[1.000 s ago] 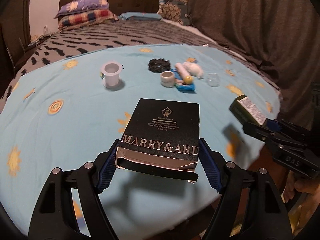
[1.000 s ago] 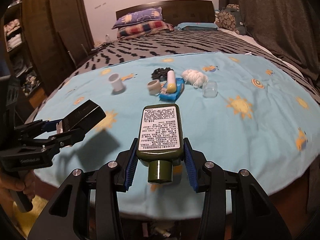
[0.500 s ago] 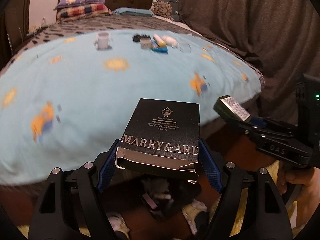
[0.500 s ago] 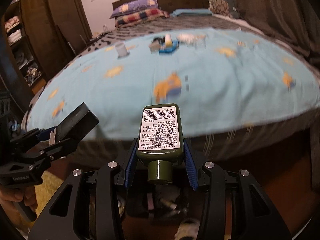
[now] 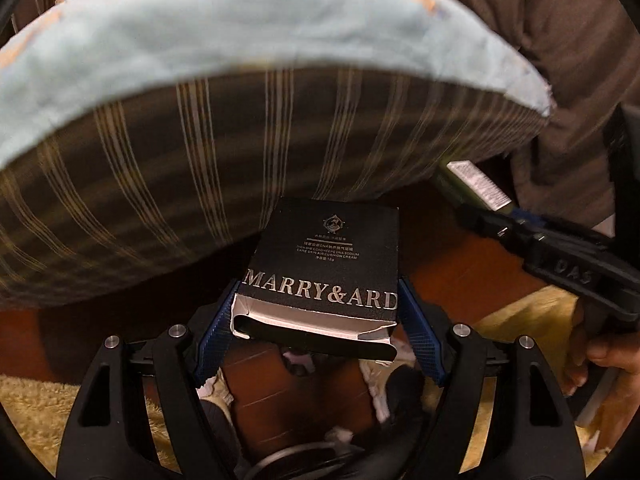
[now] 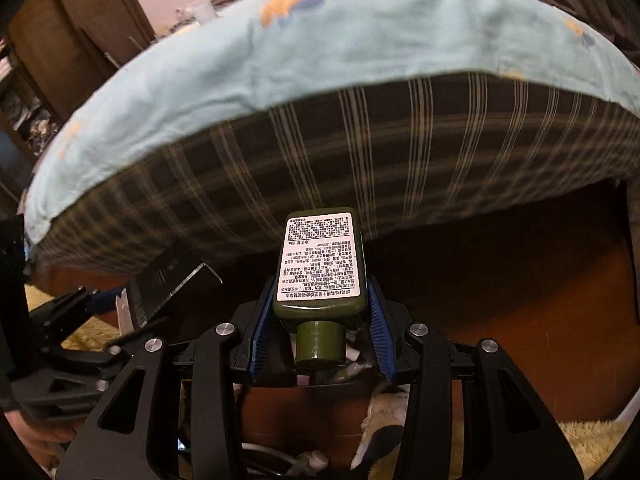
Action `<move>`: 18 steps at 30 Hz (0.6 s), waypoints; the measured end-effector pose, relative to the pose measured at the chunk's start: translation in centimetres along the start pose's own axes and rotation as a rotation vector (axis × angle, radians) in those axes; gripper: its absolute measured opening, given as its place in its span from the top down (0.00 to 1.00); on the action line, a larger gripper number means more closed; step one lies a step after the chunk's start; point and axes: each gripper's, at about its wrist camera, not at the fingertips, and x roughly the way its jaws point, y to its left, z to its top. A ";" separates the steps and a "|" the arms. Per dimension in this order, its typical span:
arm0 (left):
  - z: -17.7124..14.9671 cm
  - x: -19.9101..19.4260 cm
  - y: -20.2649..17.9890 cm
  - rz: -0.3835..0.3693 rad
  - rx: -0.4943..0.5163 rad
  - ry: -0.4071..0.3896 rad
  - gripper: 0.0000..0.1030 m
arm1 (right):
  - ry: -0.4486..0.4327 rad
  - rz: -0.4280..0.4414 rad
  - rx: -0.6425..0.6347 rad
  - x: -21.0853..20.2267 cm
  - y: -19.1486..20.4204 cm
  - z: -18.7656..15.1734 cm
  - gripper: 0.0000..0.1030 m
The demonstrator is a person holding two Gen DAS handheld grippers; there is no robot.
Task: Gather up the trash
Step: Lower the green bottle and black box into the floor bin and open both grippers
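Both grippers have dropped from over the bedspread to below the bed's edge; views that showed the blue sheet with its scattered items now look down at floor level.

Left gripper [image 5: 318, 320]: jaws set wide, blue pads pressed on the two sides of one black carton [image 5: 326, 264], printed face up, open flap end toward the camera. Long axis runs straight ahead along the fingers.

Right gripper [image 6: 320, 320]: jaws narrower, clamped on one green bottle [image 6: 322, 268], label up, cap toward the camera, body pointing forward along the fingers.

Each tool shows in the other's view, side by side and near; a hand [image 5: 600, 364] grips the right handle.

Below and just ahead of both sets of fingertips: a brown bin [image 6: 304, 412] with pale crumpled scraps inside; its rim is largely hidden. Fluffy yellow rug [image 5: 36, 408] either side.

Judgement: the drop point lies straight beneath both loads; neither hand is clearly nearer. Count: two grippers, two held items, one bin.
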 end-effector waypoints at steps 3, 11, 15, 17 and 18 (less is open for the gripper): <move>-0.1 1.5 0.4 0.016 -0.004 0.027 0.30 | 0.046 -0.018 -0.007 1.7 0.2 0.0 0.57; 0.0 3.4 0.8 0.017 -0.003 0.059 0.29 | 0.104 -0.014 0.012 4.5 0.5 -0.5 0.57; 0.4 3.8 0.6 0.008 -0.013 0.072 0.29 | 0.092 -0.014 0.030 4.5 0.5 0.4 0.56; 0.7 4.3 0.2 0.004 -0.017 0.082 0.29 | 0.086 -0.009 0.047 4.3 -0.2 0.9 0.52; 0.8 4.4 0.0 0.003 -0.016 0.084 0.28 | 0.081 -0.009 0.051 4.2 -0.2 1.0 0.47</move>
